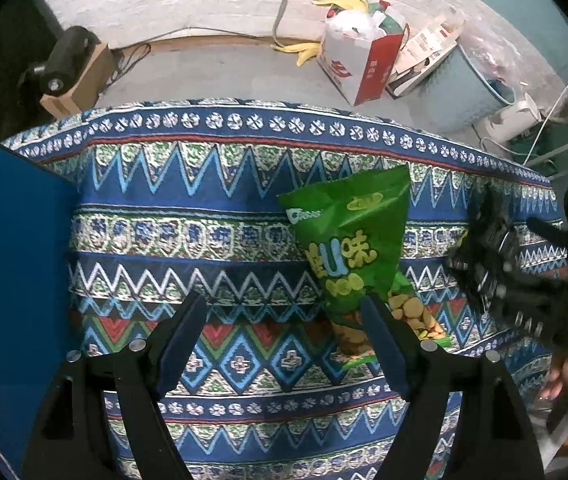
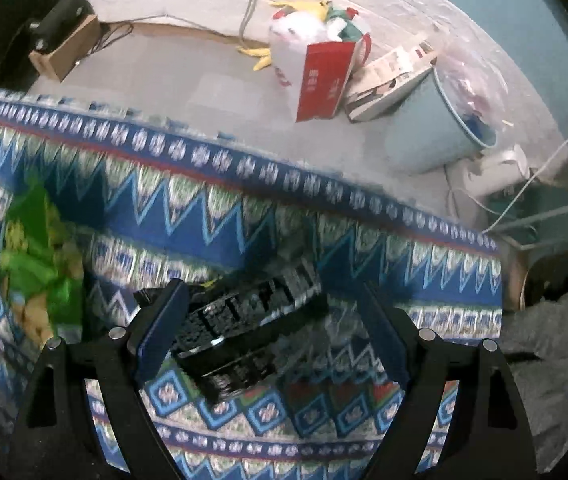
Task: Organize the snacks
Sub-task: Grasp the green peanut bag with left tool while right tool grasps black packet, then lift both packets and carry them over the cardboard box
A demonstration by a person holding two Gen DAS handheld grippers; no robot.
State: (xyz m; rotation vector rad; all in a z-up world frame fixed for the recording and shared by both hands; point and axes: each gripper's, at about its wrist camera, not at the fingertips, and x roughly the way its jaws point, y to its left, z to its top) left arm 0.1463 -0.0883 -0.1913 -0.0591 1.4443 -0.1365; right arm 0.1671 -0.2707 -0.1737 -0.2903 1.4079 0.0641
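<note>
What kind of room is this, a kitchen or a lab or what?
Probably a lived-in home room or dorm, not a lab: a table under a patterned blue tablecloth with a green snack bag, a full red-and-white paper bag on the floor, and a white kettle beside a light blue bin.

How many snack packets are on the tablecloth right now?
2: a green packet beside the left claw, and a black packet between the open right claw. Others may lie off-frame.

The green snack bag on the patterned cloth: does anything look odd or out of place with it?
Yes. The green foil snack bag lies askew on the blue patterned tablecloth, creased and twisted. No snacks have spilled.
</note>
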